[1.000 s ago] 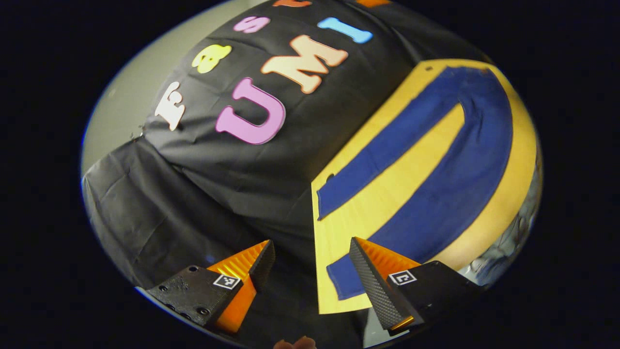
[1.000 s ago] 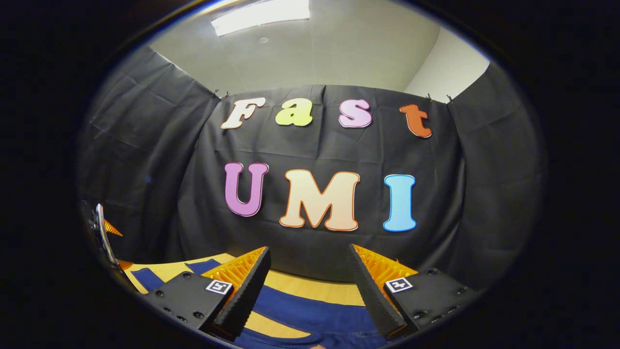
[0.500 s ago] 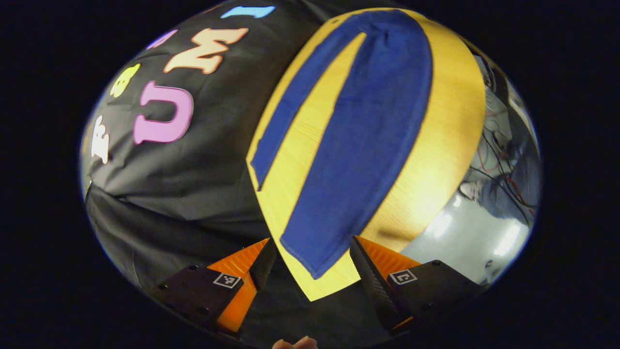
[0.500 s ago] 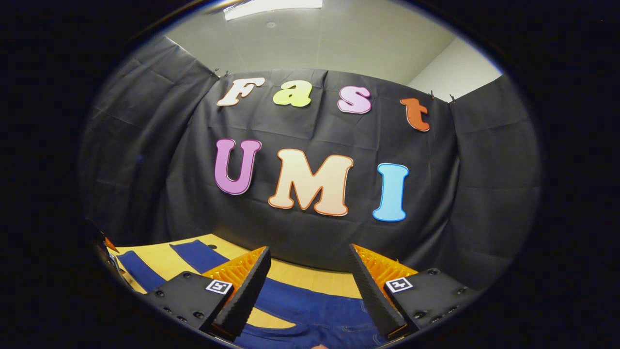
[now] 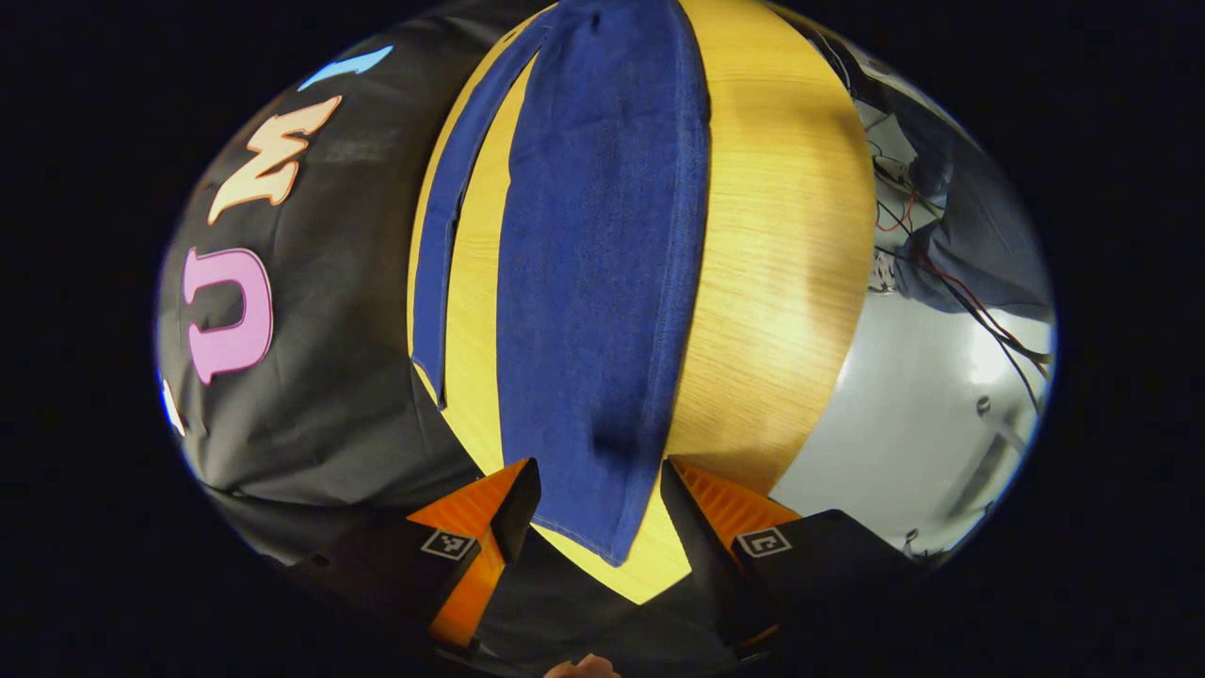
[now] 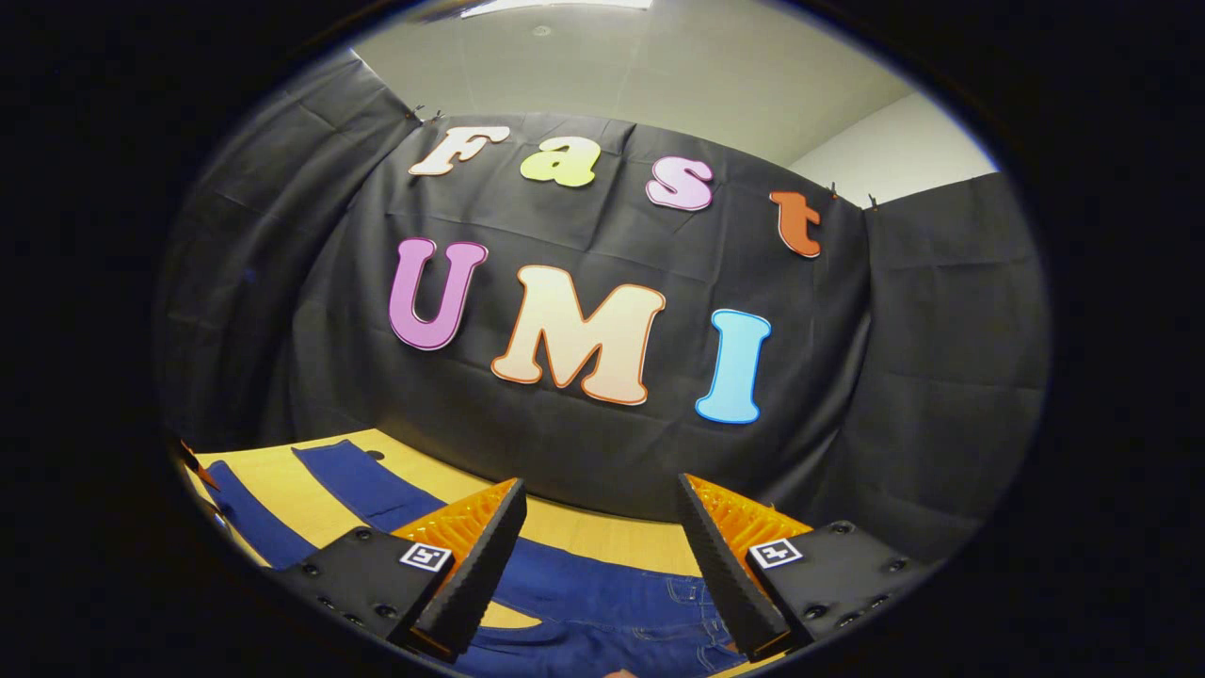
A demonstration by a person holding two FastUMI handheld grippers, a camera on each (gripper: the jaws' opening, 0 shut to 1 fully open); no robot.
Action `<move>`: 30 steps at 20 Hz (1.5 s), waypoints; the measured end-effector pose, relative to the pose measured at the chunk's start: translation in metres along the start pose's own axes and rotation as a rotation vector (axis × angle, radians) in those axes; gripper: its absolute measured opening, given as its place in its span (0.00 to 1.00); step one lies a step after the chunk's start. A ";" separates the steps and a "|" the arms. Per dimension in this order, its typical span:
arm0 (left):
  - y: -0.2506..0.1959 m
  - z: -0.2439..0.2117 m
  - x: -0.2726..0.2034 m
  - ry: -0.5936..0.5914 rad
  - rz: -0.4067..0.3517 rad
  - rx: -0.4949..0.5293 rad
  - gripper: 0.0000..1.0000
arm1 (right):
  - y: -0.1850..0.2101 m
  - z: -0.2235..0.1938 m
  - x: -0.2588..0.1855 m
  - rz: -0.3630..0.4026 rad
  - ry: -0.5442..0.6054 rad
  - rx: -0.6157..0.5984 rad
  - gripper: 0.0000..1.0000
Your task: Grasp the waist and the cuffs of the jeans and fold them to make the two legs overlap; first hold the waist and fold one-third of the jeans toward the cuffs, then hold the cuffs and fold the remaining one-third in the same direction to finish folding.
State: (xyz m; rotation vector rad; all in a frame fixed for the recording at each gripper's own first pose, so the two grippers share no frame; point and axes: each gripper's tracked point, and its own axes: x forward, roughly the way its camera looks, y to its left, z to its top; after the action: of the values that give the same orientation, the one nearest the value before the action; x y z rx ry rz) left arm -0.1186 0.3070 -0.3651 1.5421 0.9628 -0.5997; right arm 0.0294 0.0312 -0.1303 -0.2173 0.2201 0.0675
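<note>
In the left gripper view the left gripper (image 5: 595,504) now points along the near leg (image 5: 602,282) of the jeans; a second ago that leg ran off toward 2 o'clock. Its cuff (image 5: 588,537) now sits between the open fingers, whereas before it lay under the right-hand finger alone. The table (image 5: 781,235) swings from 3 o'clock up to 12 o'clock, and more floor (image 5: 904,424) comes in at 4 o'clock.

In the right gripper view the right gripper (image 6: 601,556) tips downward: the wall slides up, and the waist (image 6: 602,612), with stitched seams, now shows between its fingers. The far leg (image 6: 353,480) at 8 o'clock shows longer.
</note>
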 end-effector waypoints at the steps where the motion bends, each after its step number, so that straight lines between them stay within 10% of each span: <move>1: 0.004 0.002 0.003 -0.009 0.002 0.014 0.85 | -0.002 -0.003 0.001 -0.014 0.008 0.000 0.98; 6: 0.006 0.005 0.018 -0.068 0.010 0.062 0.65 | -0.017 -0.020 0.000 -0.096 0.056 -0.055 0.99; 11: 0.013 0.009 0.037 -0.078 0.069 0.126 0.04 | -0.051 -0.027 -0.007 -0.200 0.079 -0.223 1.00; 19: 0.005 0.002 0.031 -0.039 -0.012 0.055 0.00 | -0.104 -0.082 -0.044 -0.128 0.182 -0.739 0.95; 30: 0.008 0.003 0.028 0.072 -0.088 0.023 0.00 | -0.136 -0.275 -0.096 0.342 0.426 -1.172 1.00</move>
State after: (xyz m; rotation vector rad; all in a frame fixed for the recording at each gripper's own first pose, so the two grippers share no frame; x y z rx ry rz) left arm -0.0973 0.3106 -0.3839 1.5572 1.0858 -0.6227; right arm -0.1090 -0.1665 -0.3425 -1.3686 0.6285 0.4950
